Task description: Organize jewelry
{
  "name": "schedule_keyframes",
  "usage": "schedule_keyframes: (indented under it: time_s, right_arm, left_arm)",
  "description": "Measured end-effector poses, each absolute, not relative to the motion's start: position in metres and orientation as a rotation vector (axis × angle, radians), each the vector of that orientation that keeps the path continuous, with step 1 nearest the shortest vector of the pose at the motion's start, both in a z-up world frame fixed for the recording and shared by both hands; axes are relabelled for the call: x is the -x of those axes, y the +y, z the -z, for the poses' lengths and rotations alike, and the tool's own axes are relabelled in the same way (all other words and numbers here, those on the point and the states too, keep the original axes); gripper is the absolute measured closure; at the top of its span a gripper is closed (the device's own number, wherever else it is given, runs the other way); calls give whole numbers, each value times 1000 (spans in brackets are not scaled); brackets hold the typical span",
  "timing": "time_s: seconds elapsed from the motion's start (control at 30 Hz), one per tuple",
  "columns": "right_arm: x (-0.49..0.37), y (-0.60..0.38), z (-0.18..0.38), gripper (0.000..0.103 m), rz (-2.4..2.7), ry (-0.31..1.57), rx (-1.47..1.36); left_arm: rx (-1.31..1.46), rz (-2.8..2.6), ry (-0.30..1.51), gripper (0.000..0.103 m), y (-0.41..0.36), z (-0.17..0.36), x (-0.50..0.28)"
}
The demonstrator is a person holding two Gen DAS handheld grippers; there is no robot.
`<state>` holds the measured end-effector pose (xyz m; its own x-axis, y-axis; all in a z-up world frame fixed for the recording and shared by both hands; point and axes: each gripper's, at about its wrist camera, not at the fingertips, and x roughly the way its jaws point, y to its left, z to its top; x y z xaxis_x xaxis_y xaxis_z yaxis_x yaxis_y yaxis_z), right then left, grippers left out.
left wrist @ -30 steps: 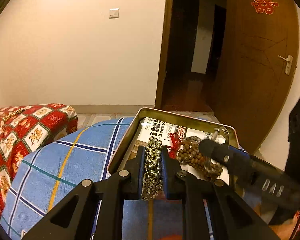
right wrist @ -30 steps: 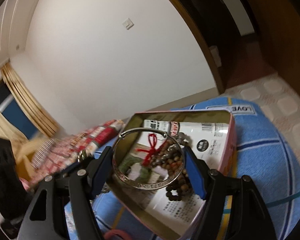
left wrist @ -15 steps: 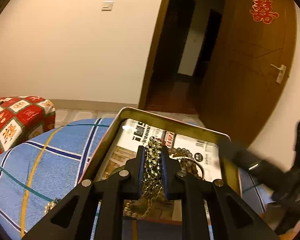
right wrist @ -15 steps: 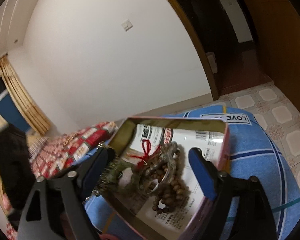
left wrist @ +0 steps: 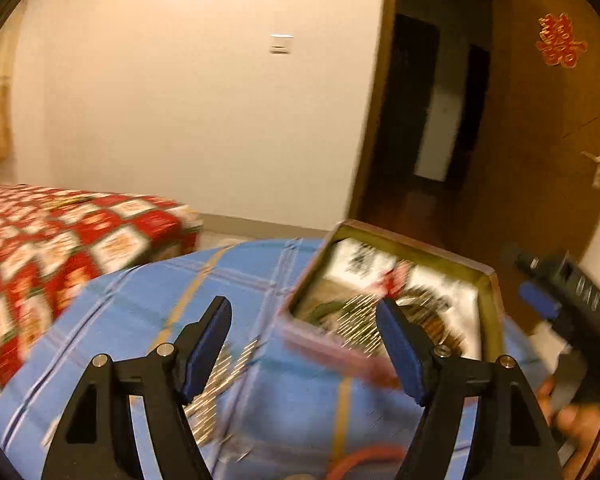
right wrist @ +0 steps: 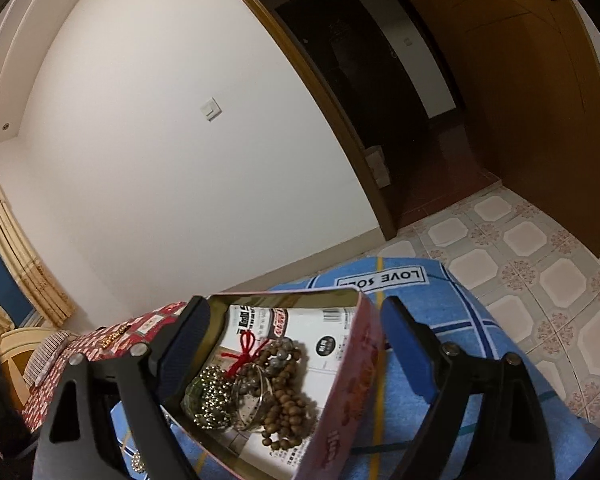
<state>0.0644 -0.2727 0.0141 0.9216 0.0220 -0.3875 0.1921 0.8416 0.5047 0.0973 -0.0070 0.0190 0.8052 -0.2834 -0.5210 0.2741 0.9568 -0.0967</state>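
Observation:
An open metal tin (right wrist: 356,380) sits on a blue checked cloth (right wrist: 472,320). Inside lie a sparkly beaded bracelet (right wrist: 210,396), a silver bangle (right wrist: 252,396), a wooden bead bracelet (right wrist: 286,396) and a red cord knot (right wrist: 246,348). My right gripper (right wrist: 296,340) hovers over the tin, jaws opening, gripping nothing. In the blurred left wrist view my left gripper (left wrist: 306,332) is off the tin's (left wrist: 420,246) left corner, jaws opening and empty. Another sparkly piece (left wrist: 216,376) lies on the cloth below it. The right gripper (left wrist: 560,292) shows at the right edge.
A red patterned bed (left wrist: 60,248) stands left of the blue cloth. A red ring (left wrist: 364,460) lies near the cloth's front. A small beaded item (right wrist: 138,460) rests left of the tin. An open wooden door (left wrist: 540,140) and tiled floor (right wrist: 540,272) lie beyond.
My left gripper let go of the sparkly bracelet into the tin, opened wide and swung left. My right gripper dropped the silver bangle into the tin and drew back, opening wider.

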Motion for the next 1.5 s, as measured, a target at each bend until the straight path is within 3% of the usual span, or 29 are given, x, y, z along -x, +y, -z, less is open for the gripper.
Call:
schedule_keyframes:
  time_s: [0.33, 0.77, 1.03, 1.43, 1.5]
  right_arm:
    - [-59, -223, -12, 13, -22, 440, -386]
    - [-34, -189, -3, 13, -165, 538, -356]
    - [-39, -153, 1, 29, -361, 583, -230]
    - [-51, -66, 23, 30, -677, 801, 122]
    - [-54, -56, 31, 40, -684, 839, 184]
  left_arm:
    - [55, 43, 545, 28, 65, 1, -60]
    - [248, 39, 604, 28, 115, 19, -51]
    - [258, -86, 609, 28, 143, 21, -53]
    - [285, -79, 654, 28, 151, 29, -61]
    - [283, -71, 661, 28, 150, 30, -63]
